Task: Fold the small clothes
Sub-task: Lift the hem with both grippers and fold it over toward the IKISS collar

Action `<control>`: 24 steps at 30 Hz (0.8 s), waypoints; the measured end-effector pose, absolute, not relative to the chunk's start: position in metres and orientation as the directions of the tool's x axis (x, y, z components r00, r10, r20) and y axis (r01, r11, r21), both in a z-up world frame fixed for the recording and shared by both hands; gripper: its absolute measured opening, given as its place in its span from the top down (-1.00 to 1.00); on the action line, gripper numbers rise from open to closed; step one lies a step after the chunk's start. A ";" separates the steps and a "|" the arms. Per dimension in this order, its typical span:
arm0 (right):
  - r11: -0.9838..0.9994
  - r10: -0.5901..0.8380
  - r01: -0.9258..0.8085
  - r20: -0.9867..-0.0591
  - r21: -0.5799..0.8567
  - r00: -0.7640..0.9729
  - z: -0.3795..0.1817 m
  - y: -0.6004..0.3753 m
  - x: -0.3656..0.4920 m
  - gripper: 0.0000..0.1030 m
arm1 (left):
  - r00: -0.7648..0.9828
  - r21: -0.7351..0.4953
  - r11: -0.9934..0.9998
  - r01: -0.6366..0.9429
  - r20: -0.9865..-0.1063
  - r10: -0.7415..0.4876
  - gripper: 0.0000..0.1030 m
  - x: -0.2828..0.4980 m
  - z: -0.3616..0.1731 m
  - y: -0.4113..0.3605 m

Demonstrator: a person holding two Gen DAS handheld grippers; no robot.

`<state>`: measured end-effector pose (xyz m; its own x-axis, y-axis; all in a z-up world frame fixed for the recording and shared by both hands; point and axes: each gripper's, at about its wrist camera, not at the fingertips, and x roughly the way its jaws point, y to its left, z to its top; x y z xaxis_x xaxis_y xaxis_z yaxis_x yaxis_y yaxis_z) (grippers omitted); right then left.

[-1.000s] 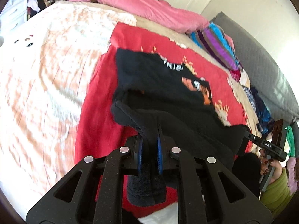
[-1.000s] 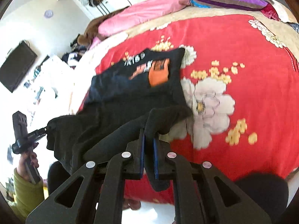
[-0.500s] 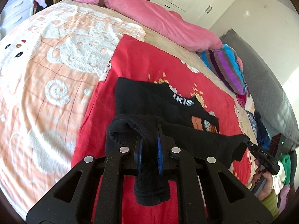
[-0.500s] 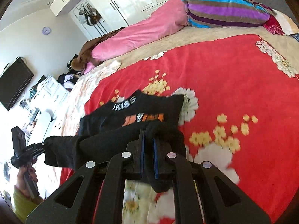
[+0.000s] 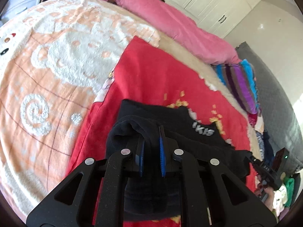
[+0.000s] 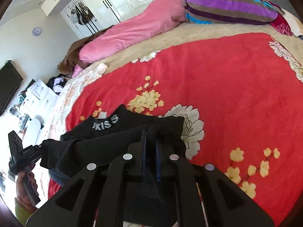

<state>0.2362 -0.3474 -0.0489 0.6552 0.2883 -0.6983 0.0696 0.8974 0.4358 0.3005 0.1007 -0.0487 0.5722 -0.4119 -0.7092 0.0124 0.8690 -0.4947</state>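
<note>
A small black garment (image 5: 170,121) with white lettering lies on the red flowered blanket (image 5: 151,75), its near part lifted and carried over the flat far part. My left gripper (image 5: 151,130) is shut on one black corner, which bunches over its blue pads. In the right wrist view the same black garment (image 6: 113,132) stretches leftward, and my right gripper (image 6: 150,134) is shut on the opposite corner. Each view shows the other gripper at the far end of the held edge, the right gripper (image 5: 251,156) and the left gripper (image 6: 40,147), each held by a hand.
A pink quilt (image 5: 170,19) and a striped pillow (image 6: 227,5) lie at the far side of the bed. A peach and white blanket (image 5: 47,66) covers the left part. White wardrobes (image 6: 113,0) line the wall. A grey headboard (image 5: 274,94) stands to the right.
Both grippers have carried the held black edge forward over the garment. The orange print is now covered by the fold, and only the white lettering still shows.
</note>
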 end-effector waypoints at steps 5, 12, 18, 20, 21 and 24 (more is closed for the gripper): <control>0.871 0.317 0.099 -0.704 0.481 0.636 -0.066 -0.357 0.241 0.82 | 0.561 -0.519 0.854 0.012 -0.704 -0.436 0.81 0.308 -0.059 0.105; 0.852 0.337 0.101 -0.685 0.514 0.646 -0.059 -0.372 0.234 0.32 | 0.548 -0.520 0.852 0.057 -0.697 -0.462 0.45 0.306 -0.046 0.098; 0.869 0.306 0.104 -0.690 0.484 0.656 -0.048 -0.380 0.224 0.01 | 0.526 -0.524 0.847 0.083 -0.699 -0.484 -0.09 0.300 -0.035 0.095; 0.871 0.314 0.094 -0.694 0.482 0.647 -0.044 -0.380 0.216 -0.12 | 0.542 -0.485 0.872 0.072 -0.715 -0.442 -0.34 0.293 -0.029 0.098; 0.872 0.321 0.085 -0.695 0.482 0.643 -0.042 -0.378 0.211 -0.13 | 0.541 -0.464 0.883 0.066 -0.728 -0.422 -0.37 0.291 -0.027 0.099; 0.876 0.352 0.051 -0.709 0.479 0.611 -0.042 -0.367 0.203 -0.20 | 0.517 -0.463 0.885 0.051 -0.746 -0.420 -0.39 0.281 -0.029 0.106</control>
<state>0.2027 -0.3668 -0.0424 0.6107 0.3522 -0.7092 0.0514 0.8761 0.4793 0.2809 0.1063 -0.0291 0.5170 -0.4203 -0.7457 0.0511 0.8848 -0.4632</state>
